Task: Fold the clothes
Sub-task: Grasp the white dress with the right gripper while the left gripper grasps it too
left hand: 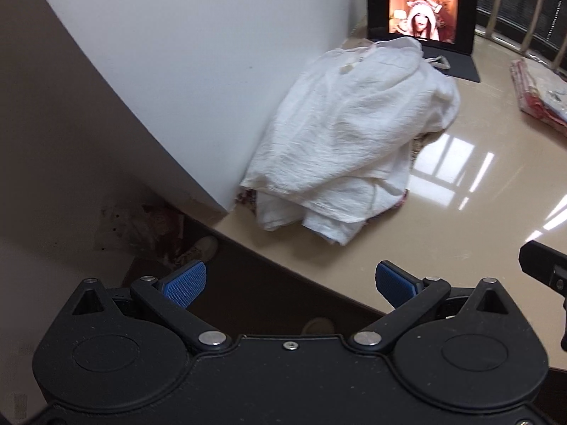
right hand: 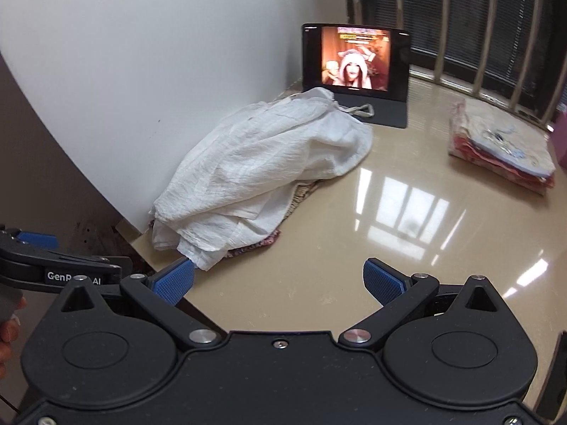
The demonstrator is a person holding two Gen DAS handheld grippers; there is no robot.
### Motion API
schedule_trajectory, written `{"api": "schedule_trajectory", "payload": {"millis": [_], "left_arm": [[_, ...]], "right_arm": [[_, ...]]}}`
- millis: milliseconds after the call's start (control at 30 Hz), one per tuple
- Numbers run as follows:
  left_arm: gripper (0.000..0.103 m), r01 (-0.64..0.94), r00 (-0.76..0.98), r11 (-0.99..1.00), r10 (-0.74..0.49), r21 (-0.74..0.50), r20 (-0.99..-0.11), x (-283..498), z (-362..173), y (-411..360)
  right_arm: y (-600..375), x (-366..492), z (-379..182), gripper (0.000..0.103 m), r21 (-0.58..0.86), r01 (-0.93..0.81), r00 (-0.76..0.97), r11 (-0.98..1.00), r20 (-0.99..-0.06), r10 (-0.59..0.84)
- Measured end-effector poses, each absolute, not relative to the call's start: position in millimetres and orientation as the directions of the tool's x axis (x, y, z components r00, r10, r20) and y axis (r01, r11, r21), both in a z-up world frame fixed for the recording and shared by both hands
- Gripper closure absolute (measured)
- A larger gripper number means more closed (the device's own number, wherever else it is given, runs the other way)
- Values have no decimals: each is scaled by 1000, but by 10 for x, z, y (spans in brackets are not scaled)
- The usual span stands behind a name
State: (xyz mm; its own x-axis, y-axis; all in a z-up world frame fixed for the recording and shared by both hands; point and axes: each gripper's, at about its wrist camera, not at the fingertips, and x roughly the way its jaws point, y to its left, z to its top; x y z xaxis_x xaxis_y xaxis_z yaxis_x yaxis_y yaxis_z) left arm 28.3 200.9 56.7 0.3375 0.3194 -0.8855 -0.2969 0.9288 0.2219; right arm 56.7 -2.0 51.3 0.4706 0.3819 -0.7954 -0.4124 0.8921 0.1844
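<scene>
Both grippers (left hand: 290, 285) (right hand: 279, 282) spread wide, empty, white clothes heap (right hand: 262, 166) ahead, apart.

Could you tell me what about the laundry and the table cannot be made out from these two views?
- Patterned cloth under the white garment: mostly covered in both views, so its kind and extent are unclear.
- Folded stack: cut off by the left wrist view's right edge.
- Print on the stack's top piece: too small to read.
- Tablet picture: blurred in both views.

White wall (right hand: 149, 53), glossy beige table (right hand: 354, 248) reflecting window light, barred window (right hand: 478, 17)
</scene>
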Motion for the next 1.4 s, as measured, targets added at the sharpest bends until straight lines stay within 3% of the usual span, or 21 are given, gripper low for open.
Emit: {"api": "schedule_trajectory", "payload": {"millis": [433,633,833,900,1000,1067,1133,1233,1400], "left_arm": [[0,-399,278,880,383,257,-881,472,121,2575],[0,-411,218,869,388,277,-896,440,-111,2744],[0,-433,202,862,376,262,-904,445,-255,2777],[0,-432,203,864,373,259,-905,467,-293,2769],[0,-422,205,869,367,256,-907,518,-338,2743],[0,-415,209,873,366,257,-907,556,-343,2717],[0,-408,219,876,366,256,-904,591,-327,2693],[0,-397,236,882,365,253,-901,644,-311,2666],[0,-372,254,892,365,258,-896,744,-335,2620]], "right_arm": [[870,1070,-317,0,39,-545,482,837,-803,351],[1243,1329,-714,4,-95,-603,521,792,-799,301],[1531,1503,-1174,30,-203,-663,512,721,-826,238],[1565,1552,-1218,31,-219,-654,537,724,-809,240],[1570,1634,-1156,42,-217,-608,591,763,-766,253],[1572,1696,-1111,59,-224,-571,625,790,-742,242],[1565,1802,-1083,68,-206,-537,631,818,-742,228],[1432,2010,-1008,92,-40,-498,554,866,-783,283],[917,2200,-743,99,190,-371,513,909,-774,372]]}}
